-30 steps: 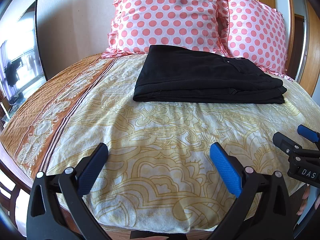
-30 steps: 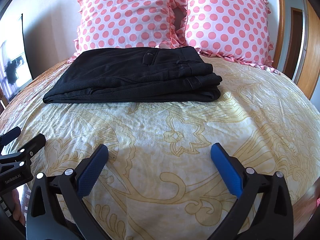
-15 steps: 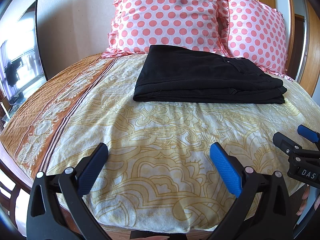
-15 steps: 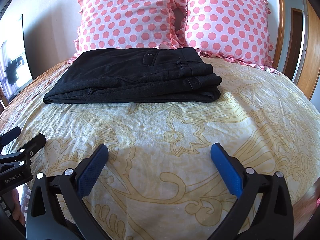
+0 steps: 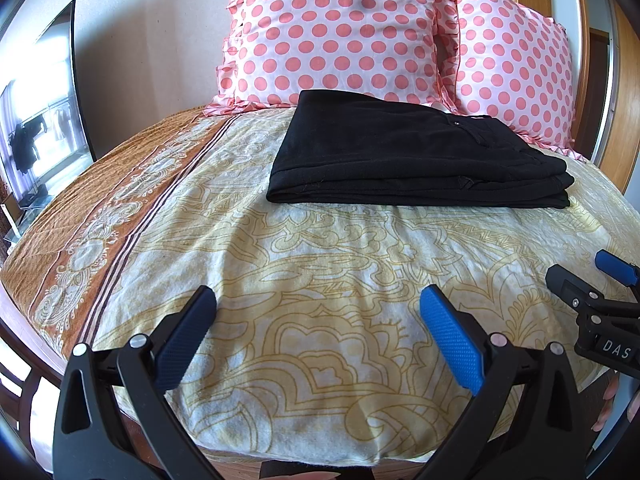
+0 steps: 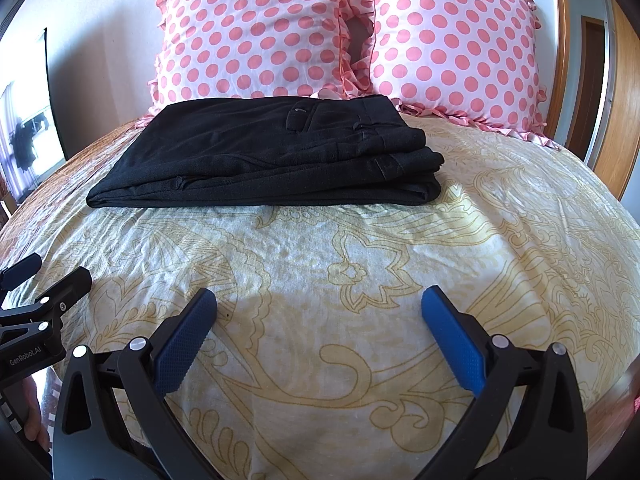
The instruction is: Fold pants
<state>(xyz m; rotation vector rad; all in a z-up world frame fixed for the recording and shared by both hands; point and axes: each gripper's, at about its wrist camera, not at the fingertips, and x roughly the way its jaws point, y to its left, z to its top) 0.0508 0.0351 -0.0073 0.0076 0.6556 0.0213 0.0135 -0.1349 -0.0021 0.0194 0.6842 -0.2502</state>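
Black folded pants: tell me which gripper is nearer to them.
Neither clearly. The left gripper and the right gripper hover side by side, open, above the near end of the bedspread, both well short of the black pants lying by the pillows.

Matt black cloth pants (image 5: 404,160)

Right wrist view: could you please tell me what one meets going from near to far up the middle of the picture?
Right gripper → yellow patterned bedspread → folded black pants → pink polka-dot pillows.
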